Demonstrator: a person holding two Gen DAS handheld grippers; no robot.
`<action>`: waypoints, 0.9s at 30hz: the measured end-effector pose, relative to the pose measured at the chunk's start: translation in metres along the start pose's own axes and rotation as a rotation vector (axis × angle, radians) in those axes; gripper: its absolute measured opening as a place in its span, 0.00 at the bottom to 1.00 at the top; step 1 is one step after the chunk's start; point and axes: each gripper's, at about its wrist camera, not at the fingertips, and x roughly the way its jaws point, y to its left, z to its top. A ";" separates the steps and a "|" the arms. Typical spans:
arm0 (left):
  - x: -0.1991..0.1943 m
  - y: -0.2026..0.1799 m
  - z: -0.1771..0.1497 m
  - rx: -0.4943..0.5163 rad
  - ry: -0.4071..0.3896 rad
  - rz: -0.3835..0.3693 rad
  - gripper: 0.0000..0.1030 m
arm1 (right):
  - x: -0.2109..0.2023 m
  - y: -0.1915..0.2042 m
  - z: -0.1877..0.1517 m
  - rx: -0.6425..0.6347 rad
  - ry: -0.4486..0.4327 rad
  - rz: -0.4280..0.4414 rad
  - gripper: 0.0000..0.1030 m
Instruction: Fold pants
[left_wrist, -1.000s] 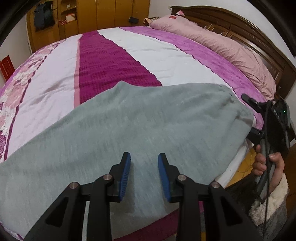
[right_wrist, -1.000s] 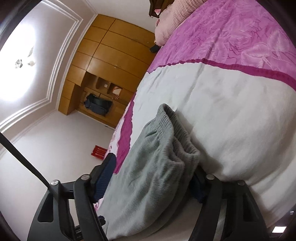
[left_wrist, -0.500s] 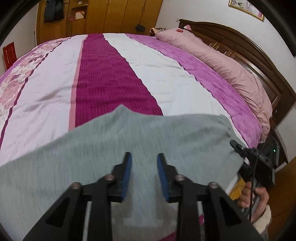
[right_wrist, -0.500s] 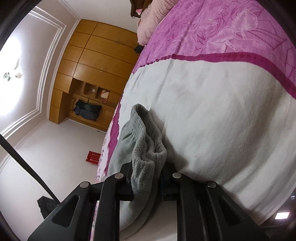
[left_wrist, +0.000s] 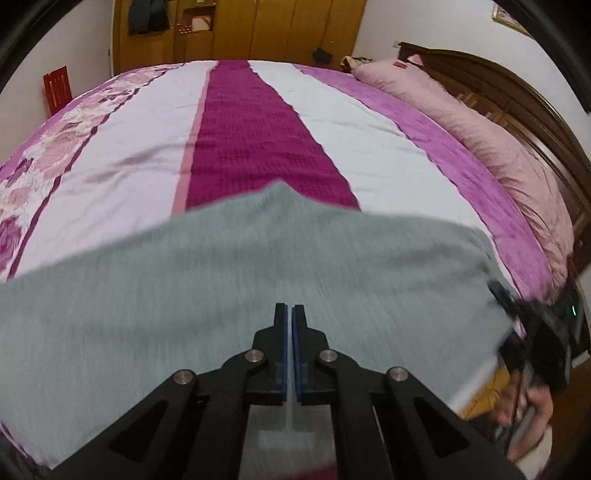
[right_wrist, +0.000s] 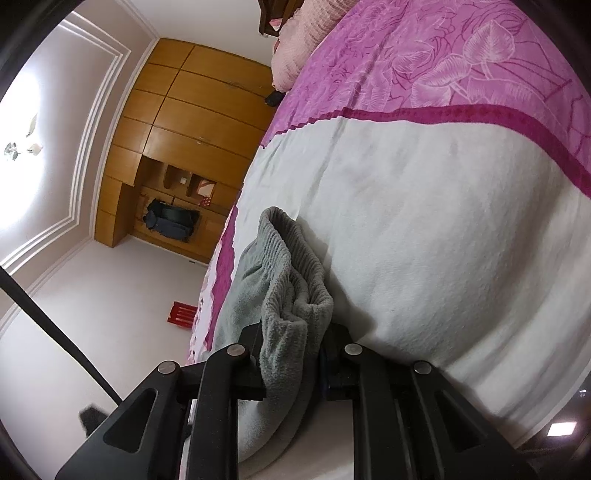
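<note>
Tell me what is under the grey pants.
The grey pants lie spread on the striped bedspread, covering its near part. Magenta, white and purple stripes emerge beyond the far edge. Anything else beneath is hidden. The right gripper clamps the waistband.

Left gripper (left_wrist: 289, 314) low and level, jaws pressed together; right gripper (right_wrist: 291, 339) rolled sideways, clamped on cloth.

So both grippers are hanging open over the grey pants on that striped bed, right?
Not quite. In the right wrist view the right gripper is shut on the grey pants, pinching the waistband. The left gripper has its jaws closed together too, above the pants on the striped bed.
</note>
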 end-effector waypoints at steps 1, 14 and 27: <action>0.003 -0.002 -0.009 0.000 0.015 0.012 0.02 | 0.000 0.001 0.000 0.000 -0.001 -0.004 0.15; 0.002 -0.010 -0.058 -0.031 0.033 0.014 0.01 | 0.001 0.005 -0.007 -0.007 -0.010 -0.028 0.15; -0.019 -0.018 -0.064 -0.034 0.014 -0.008 0.01 | 0.001 0.033 -0.009 -0.141 -0.036 -0.190 0.16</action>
